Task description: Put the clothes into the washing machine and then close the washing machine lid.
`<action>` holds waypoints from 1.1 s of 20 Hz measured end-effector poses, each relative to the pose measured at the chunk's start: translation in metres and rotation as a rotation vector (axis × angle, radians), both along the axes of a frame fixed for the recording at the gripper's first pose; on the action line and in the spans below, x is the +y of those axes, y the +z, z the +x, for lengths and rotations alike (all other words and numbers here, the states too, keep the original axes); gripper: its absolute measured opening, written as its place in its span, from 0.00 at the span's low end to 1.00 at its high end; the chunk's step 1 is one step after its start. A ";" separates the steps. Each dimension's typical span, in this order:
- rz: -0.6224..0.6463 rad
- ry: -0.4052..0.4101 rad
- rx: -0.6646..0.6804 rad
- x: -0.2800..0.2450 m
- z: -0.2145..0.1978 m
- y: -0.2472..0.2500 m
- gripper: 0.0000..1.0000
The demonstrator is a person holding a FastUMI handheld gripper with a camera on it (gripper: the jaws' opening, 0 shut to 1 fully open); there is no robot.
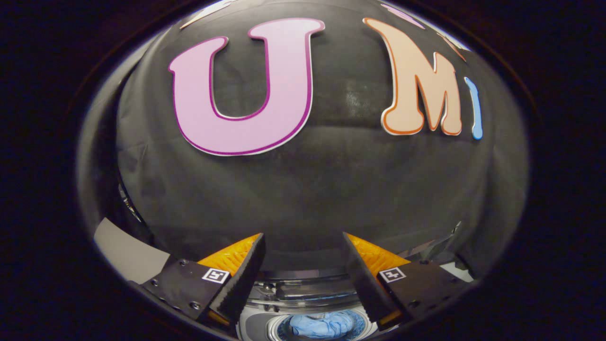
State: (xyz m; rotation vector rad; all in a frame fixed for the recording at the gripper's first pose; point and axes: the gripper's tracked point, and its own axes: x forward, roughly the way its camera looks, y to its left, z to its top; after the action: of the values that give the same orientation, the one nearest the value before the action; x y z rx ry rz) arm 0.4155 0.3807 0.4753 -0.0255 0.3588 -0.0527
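Clothes [322, 326], a crumpled blue bundle, lie down inside the round drum of the washing machine [255, 327], which I see low between my claw's two fingers and a little beneath them. The bundle looks wider than it is deep, its long axis running across from one finger toward the other; I cannot tell more of its shape, as the lower part is cut off. Around the cloth I make out a pale ring, the drum's mouth, set in the machine's grey top. Just beyond the mouth stands the clear lid [307, 289], raised and leaning back, with the machine's rear panel behind it.

My claw [303, 263] is wide open, the fingers well apart, gripping nothing and touching nothing; the fingertips [255, 246] hang above the machine and point toward the booth's dark cloth wall [331, 189], which rises directly ahead. Nothing stands between the fingers and the drum's opening.

Off beside the left finger I see a flat grey panel [125, 253]. Beside the right finger some shiny metal parts [440, 246] stick up; I cannot tell what they are.
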 end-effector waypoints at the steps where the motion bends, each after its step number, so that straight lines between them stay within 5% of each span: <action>1: 0.000 -0.003 0.013 0.001 0.001 -0.006 0.99; 8: -0.072 0.002 -0.018 -0.001 -0.009 -0.008 0.98; 22: -0.077 0.019 -0.116 -0.006 -0.099 -0.017 0.98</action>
State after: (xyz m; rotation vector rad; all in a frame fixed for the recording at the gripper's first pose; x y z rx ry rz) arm 0.3165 0.3745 0.4580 -0.1016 0.2407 -0.0491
